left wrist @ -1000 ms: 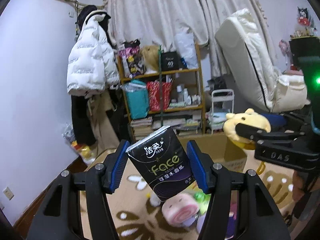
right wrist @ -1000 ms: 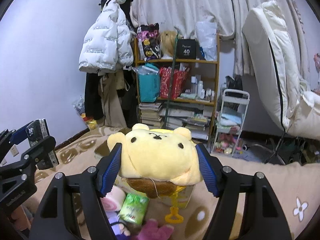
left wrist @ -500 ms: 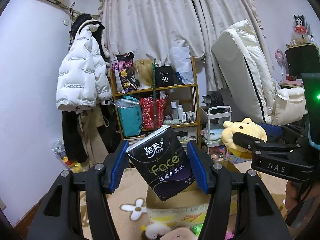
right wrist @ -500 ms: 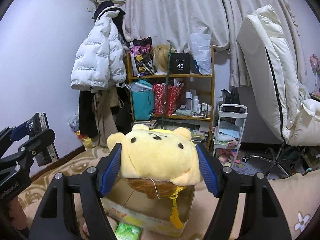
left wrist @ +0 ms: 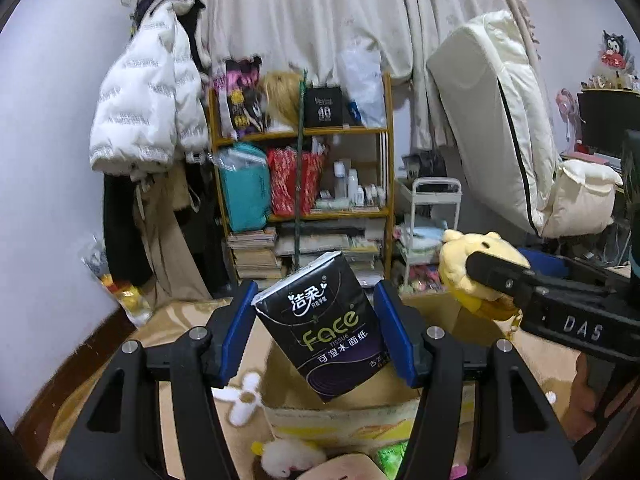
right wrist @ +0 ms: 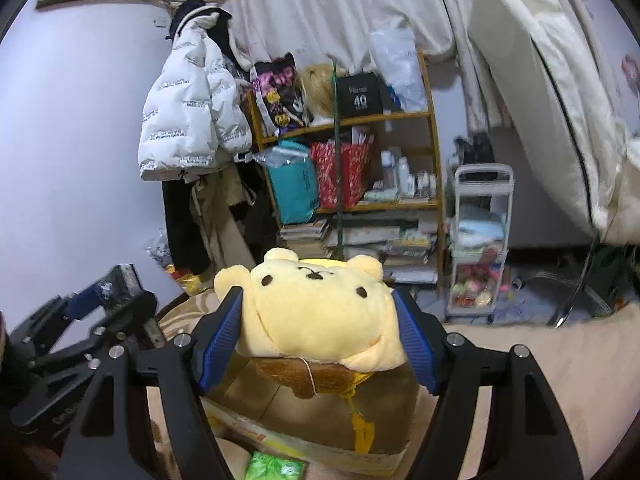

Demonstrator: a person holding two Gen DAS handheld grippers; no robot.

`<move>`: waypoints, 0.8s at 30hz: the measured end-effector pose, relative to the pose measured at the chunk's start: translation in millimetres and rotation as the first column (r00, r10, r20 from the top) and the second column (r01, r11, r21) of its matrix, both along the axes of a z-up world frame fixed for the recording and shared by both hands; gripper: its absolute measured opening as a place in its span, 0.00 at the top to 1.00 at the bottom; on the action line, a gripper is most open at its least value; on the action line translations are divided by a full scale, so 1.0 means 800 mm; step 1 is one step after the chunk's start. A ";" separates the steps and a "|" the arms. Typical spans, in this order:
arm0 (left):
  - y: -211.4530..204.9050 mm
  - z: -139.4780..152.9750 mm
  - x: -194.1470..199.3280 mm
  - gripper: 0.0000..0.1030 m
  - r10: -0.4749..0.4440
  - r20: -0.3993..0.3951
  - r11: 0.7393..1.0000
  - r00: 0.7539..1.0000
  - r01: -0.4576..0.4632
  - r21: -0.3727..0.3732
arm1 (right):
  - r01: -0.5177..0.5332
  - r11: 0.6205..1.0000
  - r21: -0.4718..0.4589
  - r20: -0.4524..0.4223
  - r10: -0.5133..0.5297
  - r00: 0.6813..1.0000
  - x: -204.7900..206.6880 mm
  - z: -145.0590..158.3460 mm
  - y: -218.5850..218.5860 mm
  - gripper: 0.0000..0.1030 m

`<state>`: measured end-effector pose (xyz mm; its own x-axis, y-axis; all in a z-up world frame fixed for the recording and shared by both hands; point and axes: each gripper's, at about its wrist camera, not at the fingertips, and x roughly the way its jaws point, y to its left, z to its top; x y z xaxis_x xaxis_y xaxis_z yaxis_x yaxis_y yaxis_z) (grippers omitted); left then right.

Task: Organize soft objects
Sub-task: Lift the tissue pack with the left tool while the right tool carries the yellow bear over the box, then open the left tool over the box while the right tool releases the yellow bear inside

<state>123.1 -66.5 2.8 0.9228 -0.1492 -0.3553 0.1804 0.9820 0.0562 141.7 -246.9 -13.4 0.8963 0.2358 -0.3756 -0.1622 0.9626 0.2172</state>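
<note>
My left gripper point(left wrist: 320, 332) is shut on a black tissue pack point(left wrist: 324, 328) marked "Face" and holds it tilted above an open cardboard box point(left wrist: 340, 420). My right gripper point(right wrist: 320, 336) is shut on a yellow bear plush point(right wrist: 320, 312) with a yellow keychain tassel, held over the same box point(right wrist: 320, 420). The right gripper and the plush point(left wrist: 476, 276) also show at the right of the left wrist view. The left gripper point(right wrist: 100, 320) shows at the left of the right wrist view.
Loose soft toys lie on the patterned rug in front of the box: a white plush point(left wrist: 288, 456) and a green packet point(right wrist: 276, 468). A crowded wooden shelf point(left wrist: 304, 184), a hanging white jacket point(left wrist: 148, 100), a small white cart point(right wrist: 480, 248) and a cream chair point(left wrist: 512, 128) stand behind.
Both grippers have moved forward and up from the toys on the rug toward the box, which now sits closer below them. Each keeps its hold on its object.
</note>
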 end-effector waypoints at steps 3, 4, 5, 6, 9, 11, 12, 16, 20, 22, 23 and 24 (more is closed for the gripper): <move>-0.003 -0.016 0.009 0.43 -0.010 -0.034 1.000 0.999 0.010 0.013 | -0.018 1.000 -0.020 -0.043 0.017 0.999 0.009 -0.022 0.002 0.25; -0.004 -0.021 0.013 0.43 -0.011 -0.047 1.000 0.999 0.011 0.016 | -0.021 1.000 -0.023 -0.051 0.020 0.998 0.011 -0.027 0.002 0.25; -0.005 -0.024 0.016 0.43 -0.011 -0.054 1.000 0.998 0.012 0.017 | -0.024 0.999 -0.020 -0.066 0.023 0.998 0.015 -0.034 0.001 0.25; -0.004 -0.028 0.020 0.43 -0.010 -0.065 1.000 0.998 0.011 0.014 | -0.026 1.000 -0.015 -0.076 0.025 0.997 0.018 -0.038 0.000 0.25; -0.003 -0.037 0.032 0.43 -0.012 -0.097 1.000 0.995 0.012 0.000 | -0.030 1.000 -0.002 -0.094 0.030 0.995 0.026 -0.048 -0.003 0.24; -0.001 -0.043 0.039 0.43 -0.008 -0.115 1.000 0.993 0.007 -0.006 | -0.029 1.000 -0.003 -0.103 0.028 0.994 0.029 -0.054 -0.004 0.24; -0.001 -0.046 0.043 0.43 -0.009 -0.126 1.000 0.992 0.008 -0.008 | -0.026 1.000 -0.002 -0.110 0.026 0.994 0.031 -0.057 -0.006 0.24; -0.001 -0.058 0.053 0.42 -0.014 -0.161 1.000 0.987 0.015 0.004 | -0.003 1.000 -0.009 -0.142 0.002 0.990 0.036 -0.071 -0.012 0.23; 0.002 -0.066 0.059 0.41 -0.007 -0.195 1.000 0.981 0.008 0.001 | 0.000 1.000 0.007 -0.174 0.001 0.985 0.041 -0.080 -0.017 0.20; 0.006 -0.067 0.061 0.31 0.010 -0.204 1.000 0.979 -0.012 -0.008 | -0.004 1.000 0.007 -0.182 0.005 0.983 0.042 -0.081 -0.019 0.18; 0.008 -0.067 0.061 0.28 0.019 -0.204 1.000 0.979 -0.022 -0.013 | -0.005 1.000 0.005 -0.185 0.006 0.983 0.043 -0.081 -0.020 0.17; 0.010 -0.066 0.061 0.28 0.026 -0.202 0.999 0.979 -0.030 -0.015 | -0.005 1.000 0.004 -0.186 0.005 0.983 0.043 -0.082 -0.021 0.17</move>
<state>171.9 -58.2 -50.0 0.8366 -0.1323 -0.5316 0.1583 0.9874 0.0035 176.0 -263.4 -78.7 0.8096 0.2415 -0.5351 -0.1234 0.9611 0.2470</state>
